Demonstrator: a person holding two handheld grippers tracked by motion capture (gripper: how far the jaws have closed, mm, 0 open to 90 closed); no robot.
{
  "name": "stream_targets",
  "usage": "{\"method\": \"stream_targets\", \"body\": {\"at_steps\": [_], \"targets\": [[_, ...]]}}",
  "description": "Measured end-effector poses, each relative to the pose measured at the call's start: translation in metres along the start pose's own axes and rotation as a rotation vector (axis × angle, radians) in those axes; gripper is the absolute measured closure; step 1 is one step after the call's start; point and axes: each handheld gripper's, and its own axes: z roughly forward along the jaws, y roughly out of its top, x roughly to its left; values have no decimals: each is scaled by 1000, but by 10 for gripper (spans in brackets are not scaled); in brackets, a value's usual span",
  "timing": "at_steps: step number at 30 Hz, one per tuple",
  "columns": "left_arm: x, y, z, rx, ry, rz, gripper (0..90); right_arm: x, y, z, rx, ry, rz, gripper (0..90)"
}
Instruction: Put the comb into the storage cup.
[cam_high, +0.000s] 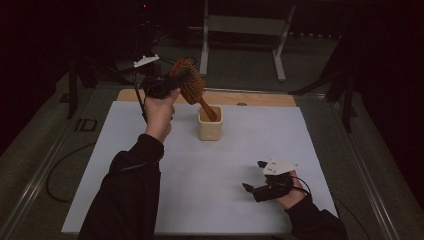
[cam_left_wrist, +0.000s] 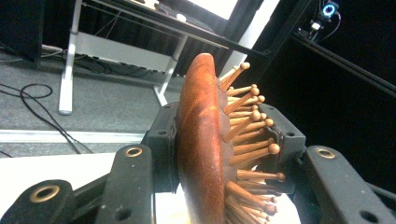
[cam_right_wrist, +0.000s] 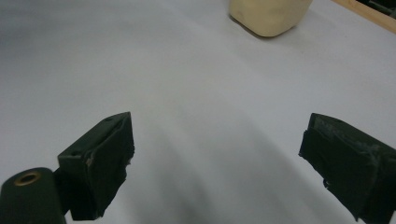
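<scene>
A wooden hairbrush (cam_high: 191, 86) with peg bristles is held tilted above a cream cup (cam_high: 210, 127) at the back middle of the sheet. Its handle end dips into the cup's mouth. My left gripper (cam_high: 181, 80) is shut on the brush head, raised over the table's far side. In the left gripper view the jaws clamp the brush (cam_left_wrist: 201, 154) from its smooth back and its bristle side. My right gripper (cam_high: 253, 175) rests low on the sheet at the front right, open with nothing between its fingers. The right gripper view has its jaws (cam_right_wrist: 215, 154) spread wide, with the cup (cam_right_wrist: 268, 16) farther off.
A white sheet (cam_high: 225, 165) covers the table, and a wooden edge (cam_high: 260, 98) runs along the back. A metal frame with legs (cam_high: 277, 55) stands on the floor behind. A black cable (cam_high: 60, 170) loops off the left side.
</scene>
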Motion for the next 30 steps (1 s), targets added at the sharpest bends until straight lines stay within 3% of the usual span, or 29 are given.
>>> {"method": "stream_targets", "body": {"at_steps": [11, 26, 30], "targets": [[6, -8, 16, 4, 45, -8, 558, 0, 0, 1, 3, 10, 0, 90], [4, -23, 32, 38, 46, 15, 557, 0, 0, 1, -6, 14, -9, 90], [5, -26, 36, 45, 43, 5, 557, 0, -1, 1, -2, 15, -5, 90]]}}
